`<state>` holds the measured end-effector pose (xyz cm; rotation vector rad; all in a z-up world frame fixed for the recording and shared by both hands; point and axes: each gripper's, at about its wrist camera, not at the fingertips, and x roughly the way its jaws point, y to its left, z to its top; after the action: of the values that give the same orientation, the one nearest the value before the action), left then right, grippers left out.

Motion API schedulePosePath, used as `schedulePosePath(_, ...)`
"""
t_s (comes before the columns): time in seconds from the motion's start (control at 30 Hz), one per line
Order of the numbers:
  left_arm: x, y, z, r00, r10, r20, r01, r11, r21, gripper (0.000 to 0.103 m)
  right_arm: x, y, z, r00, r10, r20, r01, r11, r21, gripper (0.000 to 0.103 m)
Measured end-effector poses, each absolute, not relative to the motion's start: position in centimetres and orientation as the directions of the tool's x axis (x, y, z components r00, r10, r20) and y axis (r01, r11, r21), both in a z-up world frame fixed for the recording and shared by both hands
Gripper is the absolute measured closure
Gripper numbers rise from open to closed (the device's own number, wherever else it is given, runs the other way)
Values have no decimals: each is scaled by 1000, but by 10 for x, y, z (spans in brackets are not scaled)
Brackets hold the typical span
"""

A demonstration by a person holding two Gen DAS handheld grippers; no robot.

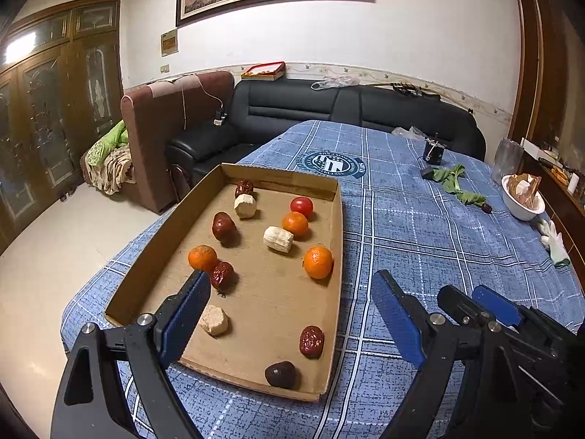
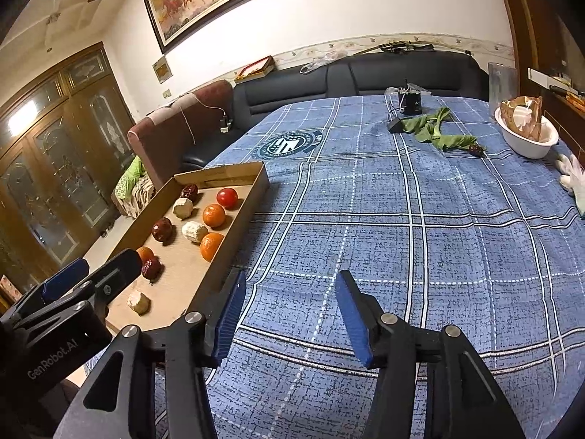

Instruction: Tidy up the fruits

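Left gripper [image 1: 289, 289] spread wide over the near part of the tray [image 1: 338, 241], nothing between its pads. Right gripper [image 2: 290, 292] parted over bare tablecloth [image 2: 420, 241], just right of the tray, empty. Only the left view shows the two near dates [image 1: 279, 374]. Fruit in the tray: oranges [image 1: 318, 261], pale chunks [image 1: 278, 238], tomato [image 1: 301, 206] far end. Right view shows the bowl [image 2: 526, 142] whole, beyond it the sofa [image 2: 402, 73].
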<state>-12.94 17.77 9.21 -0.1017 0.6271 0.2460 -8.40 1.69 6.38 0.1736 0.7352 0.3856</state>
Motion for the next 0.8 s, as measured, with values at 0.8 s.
schedulePosePath(0.8,-162,191,104,794,343,-501,-416,909,-38,0,-103,43,80,738,355,-575,-352,928,121,41)
